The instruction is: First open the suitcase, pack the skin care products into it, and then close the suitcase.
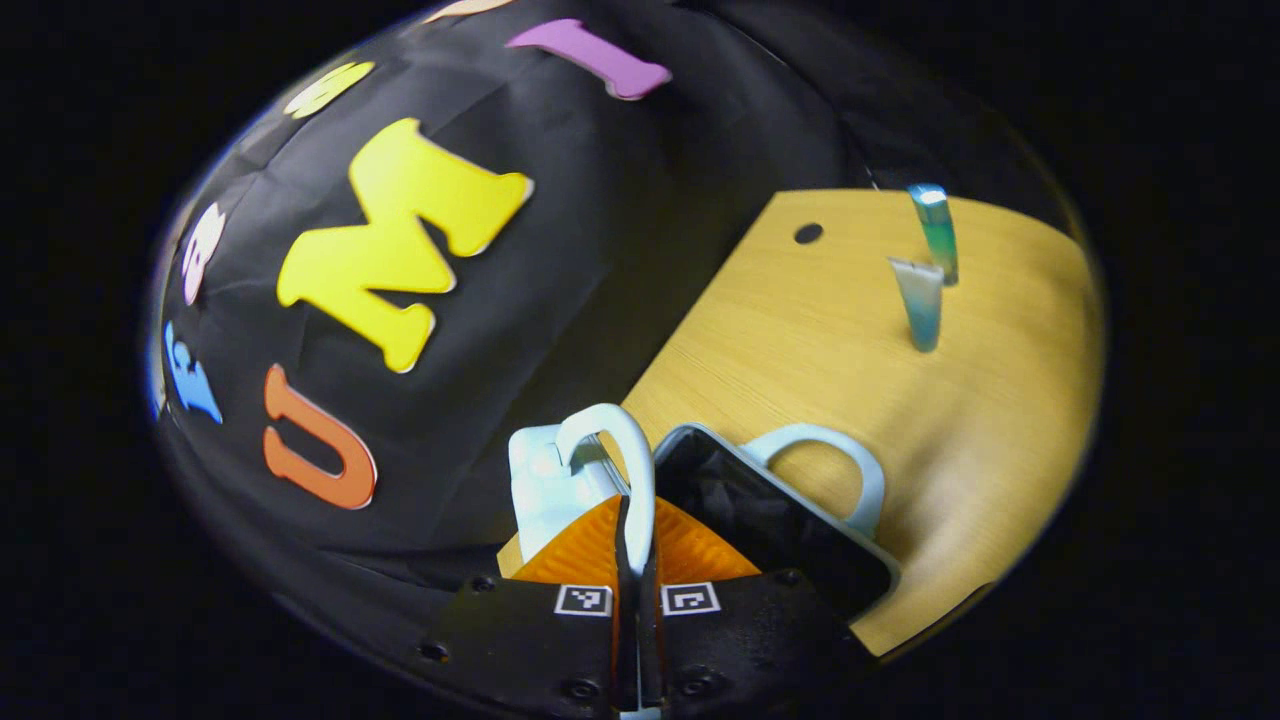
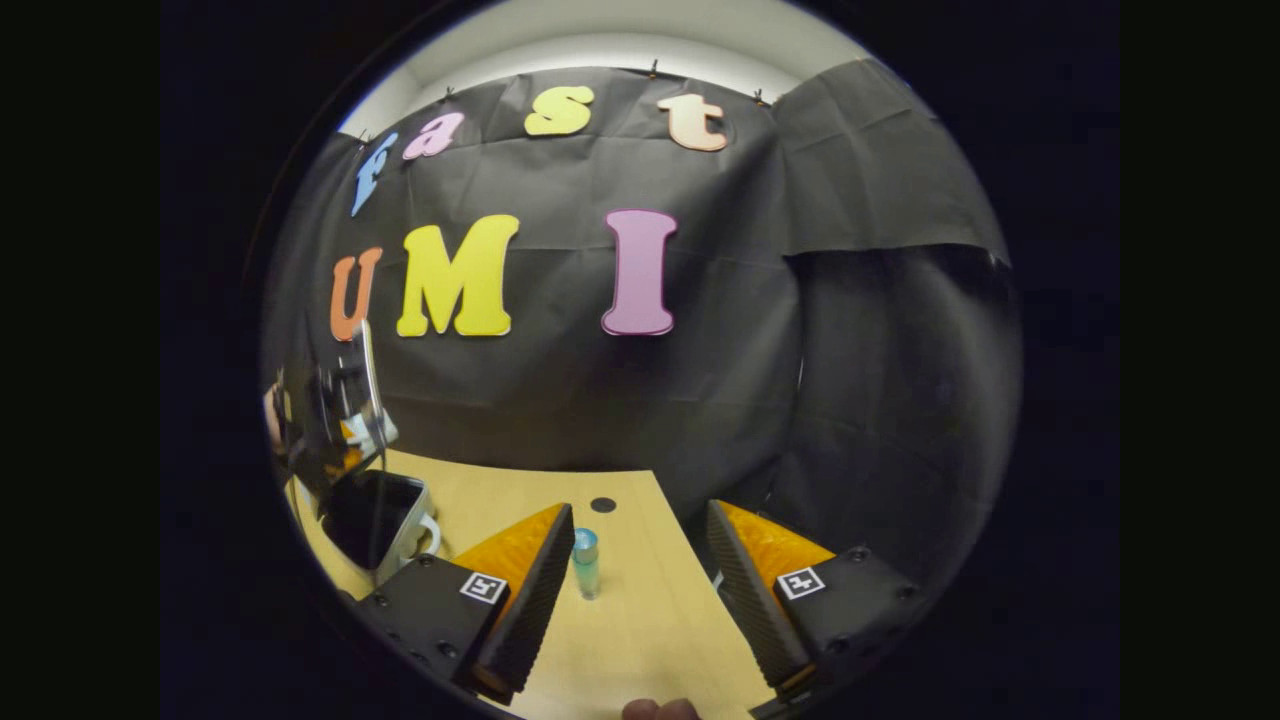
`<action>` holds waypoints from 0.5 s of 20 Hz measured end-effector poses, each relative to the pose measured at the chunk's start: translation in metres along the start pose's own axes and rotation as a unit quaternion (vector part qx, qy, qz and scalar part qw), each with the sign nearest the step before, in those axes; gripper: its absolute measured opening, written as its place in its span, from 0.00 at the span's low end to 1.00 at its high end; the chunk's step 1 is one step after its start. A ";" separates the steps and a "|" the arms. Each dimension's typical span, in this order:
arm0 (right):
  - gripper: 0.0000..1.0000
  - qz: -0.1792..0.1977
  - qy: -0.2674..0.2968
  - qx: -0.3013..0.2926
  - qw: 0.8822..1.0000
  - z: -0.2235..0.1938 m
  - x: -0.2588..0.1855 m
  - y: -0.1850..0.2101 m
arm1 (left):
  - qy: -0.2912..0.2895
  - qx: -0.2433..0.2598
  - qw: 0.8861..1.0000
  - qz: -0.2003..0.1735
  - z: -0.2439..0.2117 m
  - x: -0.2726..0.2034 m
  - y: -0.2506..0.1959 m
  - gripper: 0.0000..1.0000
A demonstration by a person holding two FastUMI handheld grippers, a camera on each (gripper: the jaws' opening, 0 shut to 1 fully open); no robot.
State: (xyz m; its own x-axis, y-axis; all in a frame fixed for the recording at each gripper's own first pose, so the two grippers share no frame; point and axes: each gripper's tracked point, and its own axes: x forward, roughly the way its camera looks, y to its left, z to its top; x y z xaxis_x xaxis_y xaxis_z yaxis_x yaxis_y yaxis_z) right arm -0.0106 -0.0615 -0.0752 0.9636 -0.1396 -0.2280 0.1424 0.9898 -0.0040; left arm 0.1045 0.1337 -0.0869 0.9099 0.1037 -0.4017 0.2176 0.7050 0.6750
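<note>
Left hand-held gripper (image 1: 636,545) is clamped on the lid handle (image 1: 612,440) of the suitcase (image 1: 780,520), opening it on the worktop (image 1: 800,330) — next, the right hand-held gripper (image 2: 640,590), jaws spread, must close on the tubes (image 1: 925,270) — standing far right.

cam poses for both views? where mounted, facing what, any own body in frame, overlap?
Left gripper view: rides the left gripper, shut on the lid handle; looks over the open suitcase to two tubes.
Right gripper view: rides the open right gripper, facing the wall; fingertip at bottom edge.
Shared: table, suitcase, tube.
</note>
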 end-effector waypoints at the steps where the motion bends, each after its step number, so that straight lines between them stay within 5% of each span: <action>1: 0.78 0.004 -0.001 -0.003 1.000 0.002 0.001 0.004 | -0.016 -0.044 0.999 0.021 -0.001 -0.008 0.027 0.04; 5: 0.80 0.020 -0.008 -0.018 1.000 0.016 0.003 0.023 | -0.031 -0.191 0.977 0.085 -0.046 -0.036 0.107 0.04; 10: 0.79 0.052 -0.014 -0.049 0.997 0.029 0.004 0.057 | -0.062 -0.296 0.948 0.100 -0.111 -0.042 0.151 0.04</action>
State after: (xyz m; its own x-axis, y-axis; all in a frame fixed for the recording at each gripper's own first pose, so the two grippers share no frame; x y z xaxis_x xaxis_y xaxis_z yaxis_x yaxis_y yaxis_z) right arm 0.0074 -0.0065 -0.0484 0.9783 -0.0357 -0.2043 0.0202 0.9968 -0.0771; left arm 0.0594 0.3134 -0.0371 0.9543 0.2196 -0.2026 -0.1665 0.9539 0.2496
